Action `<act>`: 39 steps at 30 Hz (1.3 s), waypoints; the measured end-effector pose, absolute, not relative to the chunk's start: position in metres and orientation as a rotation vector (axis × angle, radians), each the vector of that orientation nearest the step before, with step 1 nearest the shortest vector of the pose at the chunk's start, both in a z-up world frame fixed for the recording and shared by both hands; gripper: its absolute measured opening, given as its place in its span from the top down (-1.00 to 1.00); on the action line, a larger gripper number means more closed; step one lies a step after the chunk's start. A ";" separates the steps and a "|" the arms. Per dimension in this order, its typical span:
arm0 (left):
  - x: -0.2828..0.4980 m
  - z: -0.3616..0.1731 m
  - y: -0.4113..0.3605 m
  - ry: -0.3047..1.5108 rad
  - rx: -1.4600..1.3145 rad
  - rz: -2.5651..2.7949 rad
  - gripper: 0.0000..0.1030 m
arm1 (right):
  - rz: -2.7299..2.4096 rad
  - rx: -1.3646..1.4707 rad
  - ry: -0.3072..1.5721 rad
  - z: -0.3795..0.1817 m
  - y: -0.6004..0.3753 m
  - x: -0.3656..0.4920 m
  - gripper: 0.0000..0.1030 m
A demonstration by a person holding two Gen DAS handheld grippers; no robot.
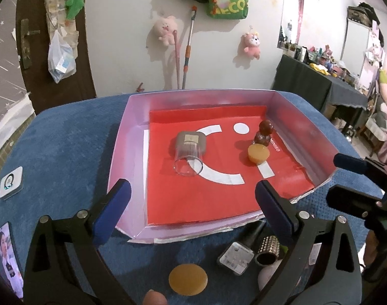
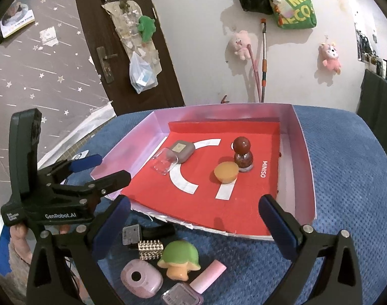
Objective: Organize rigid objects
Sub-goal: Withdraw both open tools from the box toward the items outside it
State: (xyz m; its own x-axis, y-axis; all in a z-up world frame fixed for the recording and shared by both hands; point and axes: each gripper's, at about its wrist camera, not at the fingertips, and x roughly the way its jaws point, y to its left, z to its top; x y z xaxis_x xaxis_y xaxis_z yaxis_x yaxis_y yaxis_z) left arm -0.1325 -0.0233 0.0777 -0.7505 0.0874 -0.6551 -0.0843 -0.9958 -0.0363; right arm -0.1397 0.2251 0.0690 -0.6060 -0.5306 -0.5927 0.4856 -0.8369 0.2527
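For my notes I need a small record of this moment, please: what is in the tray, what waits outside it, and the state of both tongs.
tray: pink box with red liner, on blue cloth
inside tray: clear cup on its side, grey case, red-topped bottle upright, amber disc
outside, near edge: green turtle toy, pink camera, studded cylinder, second amber disc
left tongs: open, empty
right tongs: open, empty

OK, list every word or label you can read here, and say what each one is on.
"MINISO": red sheet lining the pink tray, printed near its right edge.
"GenRobot.AI": side of the left claw.
"ME" over "ECO", cut off: green bag hanging on the wall.
Small print on the left claw's end, labels on the loose items, the phone screen: too blurred.
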 end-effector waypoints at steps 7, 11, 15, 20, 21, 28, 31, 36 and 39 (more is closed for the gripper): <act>-0.118 0.077 -0.016 0.021 -1.057 2.841 -0.94 | -2.422 0.900 -0.083 0.069 0.227 -0.126 -1.00; -0.114 0.073 -0.019 -0.008 -1.072 2.828 -0.94 | -2.433 0.895 -0.070 0.069 0.227 -0.120 -1.00; -0.110 0.070 -0.021 -0.026 -1.082 2.831 -0.94 | -2.438 0.898 -0.068 0.067 0.229 -0.114 -1.00; -0.103 0.066 -0.017 0.029 -1.087 2.853 -0.94 | -2.453 0.904 -0.054 0.064 0.230 -0.106 -1.00; -0.101 0.065 -0.016 0.033 -1.091 2.853 -0.94 | -2.456 0.904 -0.053 0.063 0.230 -0.104 -1.00; -0.094 0.060 -0.017 -0.011 -1.108 2.823 -0.94 | -2.473 0.916 -0.045 0.054 0.229 -0.093 -1.00; -0.090 0.057 -0.016 -0.013 -1.113 2.819 -0.94 | -2.485 0.907 -0.029 0.053 0.228 -0.087 -1.00; -0.084 0.056 -0.019 -0.058 -1.118 2.791 -0.94 | -2.505 0.885 -0.023 0.054 0.229 -0.078 -0.86; -0.080 0.055 -0.023 -0.084 -1.111 2.815 -0.94 | -2.500 0.893 -0.038 0.052 0.231 -0.076 -0.80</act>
State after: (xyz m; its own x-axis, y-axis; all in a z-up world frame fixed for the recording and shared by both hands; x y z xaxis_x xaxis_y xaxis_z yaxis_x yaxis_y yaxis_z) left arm -0.0803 -0.0232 0.0553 -0.7250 0.1257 -0.6772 -0.0851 -0.9920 -0.0930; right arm -0.0759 0.2307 0.0516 -0.6709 -0.4489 -0.5902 0.4309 -0.8838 0.1824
